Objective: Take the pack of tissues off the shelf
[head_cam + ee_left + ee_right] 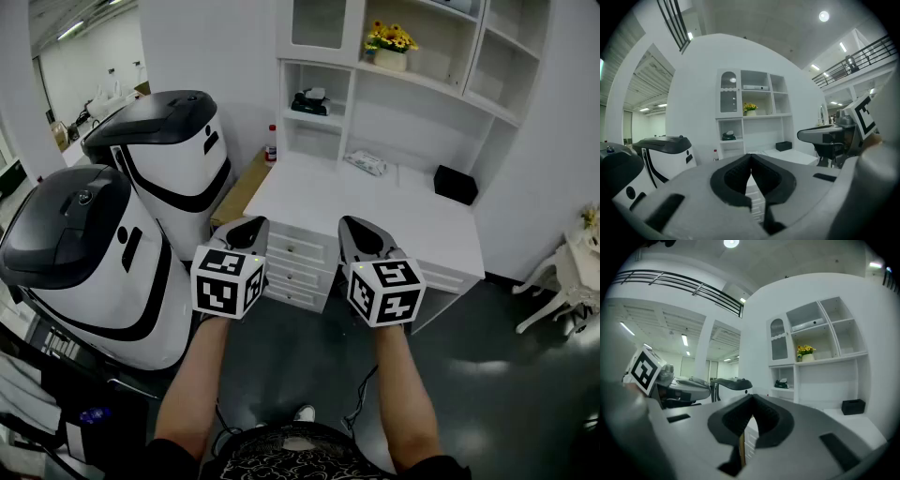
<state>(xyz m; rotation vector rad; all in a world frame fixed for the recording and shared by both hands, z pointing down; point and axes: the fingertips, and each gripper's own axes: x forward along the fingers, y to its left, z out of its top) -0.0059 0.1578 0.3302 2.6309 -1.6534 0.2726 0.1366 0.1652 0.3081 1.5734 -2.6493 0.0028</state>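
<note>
Here, the pack of tissues (366, 163) lies flat on the far part of the white tabletop (328, 202), under the lowest board of the white shelf unit (422, 82). It is left of a black box (456, 184) and well apart from both grippers; its print is too small to read. The left gripper (246, 231) and right gripper (364, 234) hang side by side over the tabletop's near edge. Each has its jaws pressed together at the tips with nothing between them, as the left gripper view and the right gripper view both show. The cube (228, 281) on each carries bold black-and-white square markers but no letters. A red-capped bottle (271, 142) stands at the tabletop's far left corner, its label unreadable, and a pot of yellow flowers (391, 47) sits on a higher shelf.
</note>
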